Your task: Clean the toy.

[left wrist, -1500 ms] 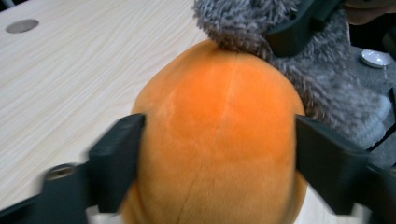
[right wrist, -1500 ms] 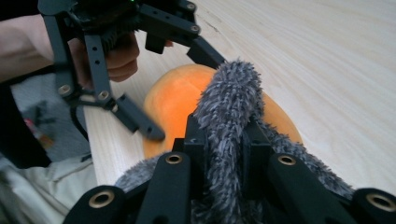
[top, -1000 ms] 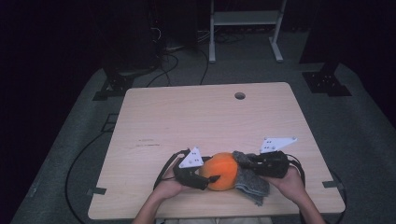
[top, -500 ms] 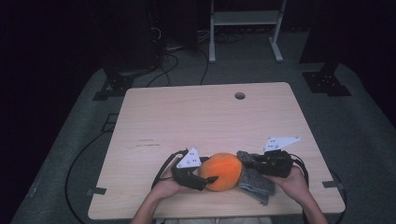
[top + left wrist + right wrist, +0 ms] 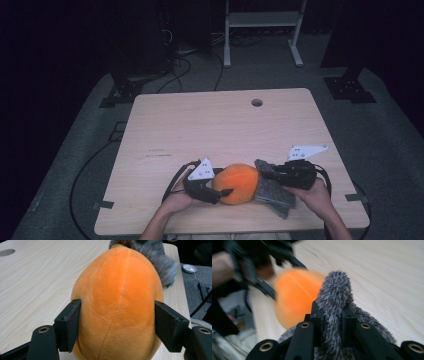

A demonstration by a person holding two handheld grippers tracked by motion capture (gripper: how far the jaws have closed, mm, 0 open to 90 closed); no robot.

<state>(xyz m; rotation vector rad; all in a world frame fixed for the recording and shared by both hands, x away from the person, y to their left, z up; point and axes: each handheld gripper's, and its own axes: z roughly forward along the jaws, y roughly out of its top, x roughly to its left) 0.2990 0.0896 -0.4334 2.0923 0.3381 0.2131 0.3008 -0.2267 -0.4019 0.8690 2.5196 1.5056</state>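
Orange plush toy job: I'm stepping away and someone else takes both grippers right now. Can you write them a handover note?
Left gripper: shut on the orange plush toy, fingers pressing its two sides.
Right gripper: shut on a fold of the grey furry cloth.
Both things lie at the near edge of the wooden table, cloth touching the toy's right side.
Done: both grasps made.
Left, as far as I can judge: working the cloth over or off the toy; which one is unclear.

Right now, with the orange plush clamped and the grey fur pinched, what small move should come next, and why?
Probably the right gripper should draw the grey furry cloth gently away from the orange plush. The left gripper already braces the plush on both sides, and the right's jaws are shut on a fold of fur that touches it.
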